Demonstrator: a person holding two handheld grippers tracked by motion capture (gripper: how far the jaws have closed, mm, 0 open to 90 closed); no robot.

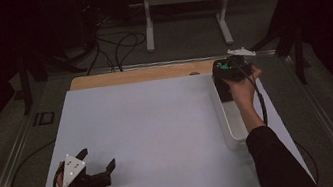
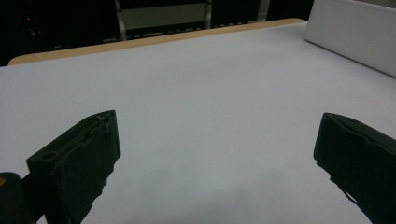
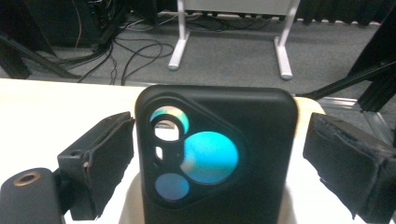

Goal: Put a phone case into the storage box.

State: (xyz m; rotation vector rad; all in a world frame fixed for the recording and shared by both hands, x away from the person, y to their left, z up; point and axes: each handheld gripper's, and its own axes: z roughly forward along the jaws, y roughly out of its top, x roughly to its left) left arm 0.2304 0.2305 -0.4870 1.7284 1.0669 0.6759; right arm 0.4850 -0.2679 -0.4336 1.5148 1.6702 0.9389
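A smooth white sheet covers the surface (image 1: 152, 141), leaving a wooden strip bare along its far edge. A long white tray (image 1: 233, 126) lies along the right edge. At its far end stands a matte black phone case (image 3: 217, 154) with round glossy lens cutouts, between the right gripper (image 3: 219, 163)'s parted jaws, untouched. The left gripper (image 1: 98, 160) rests near the front left corner, jaws wide apart.

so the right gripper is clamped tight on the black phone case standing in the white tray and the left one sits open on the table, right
Not quite. The right gripper is not clamped: the right gripper view shows its jaws standing apart from the black phone case, with a gap on each side. The rest holds: the case stands in the white tray, and the left gripper sits open on the table.
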